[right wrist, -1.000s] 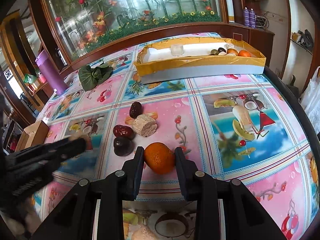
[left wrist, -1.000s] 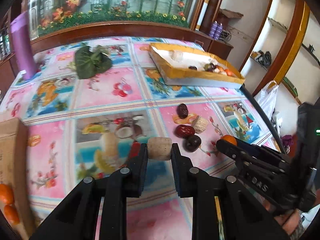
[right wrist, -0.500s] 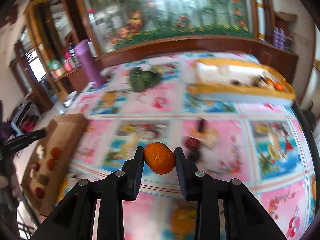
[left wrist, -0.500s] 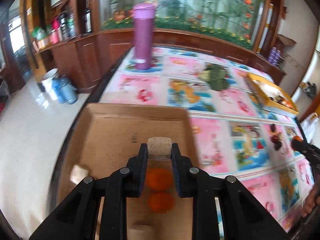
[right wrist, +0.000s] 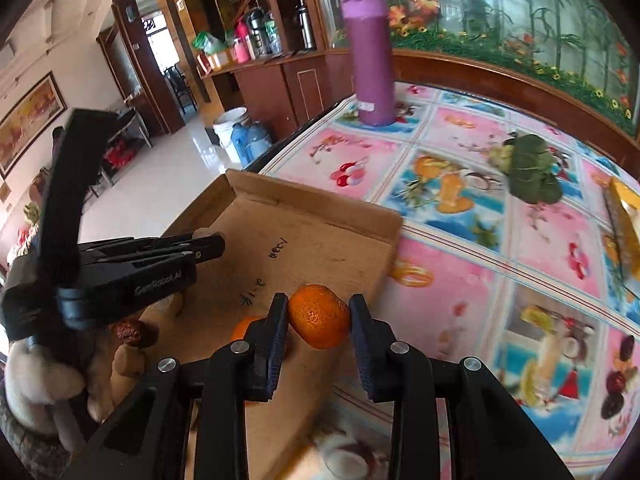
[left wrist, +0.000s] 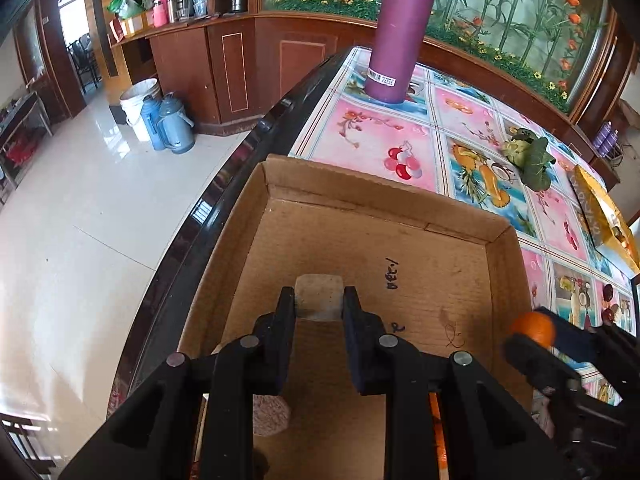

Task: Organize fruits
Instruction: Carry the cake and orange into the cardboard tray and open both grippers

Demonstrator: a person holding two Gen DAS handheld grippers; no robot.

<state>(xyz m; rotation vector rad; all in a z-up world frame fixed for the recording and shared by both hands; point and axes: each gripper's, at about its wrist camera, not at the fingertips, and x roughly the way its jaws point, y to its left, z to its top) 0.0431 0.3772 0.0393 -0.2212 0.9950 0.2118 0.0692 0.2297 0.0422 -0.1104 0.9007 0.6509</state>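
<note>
The left gripper (left wrist: 319, 306) is clamped on a pale beige, cork-like chunk (left wrist: 319, 294), holding it above the floor of the cardboard tray (left wrist: 505, 276). The right gripper (right wrist: 318, 320) is clamped on a mandarin (right wrist: 318, 316) that hangs over the tray's edge at 3 o'clock.

Handling, as a judgement: the chunk looks light, dry and rough, so it should sit firmly between the pads and tolerate a short drop; its flat sides are the natural place to pinch. The mandarin looks soft-skinned and round. It can bruise under hard squeeze and may roll once freed, so a hold across its middle and a low release suit it.

Inside the tray lie another mandarin (right wrist: 244, 328), a red date (right wrist: 134, 332) and a pinkish round piece (left wrist: 270, 416) at 6 o'clock. A purple flask (left wrist: 400, 32) stands at 12 o'clock on the fruit-print tablecloth (left wrist: 360, 128).

1 second earlier both tools hovered over the tablecloth beside the loose dates, each already carrying its item; now both have swung across to the tray.
</note>
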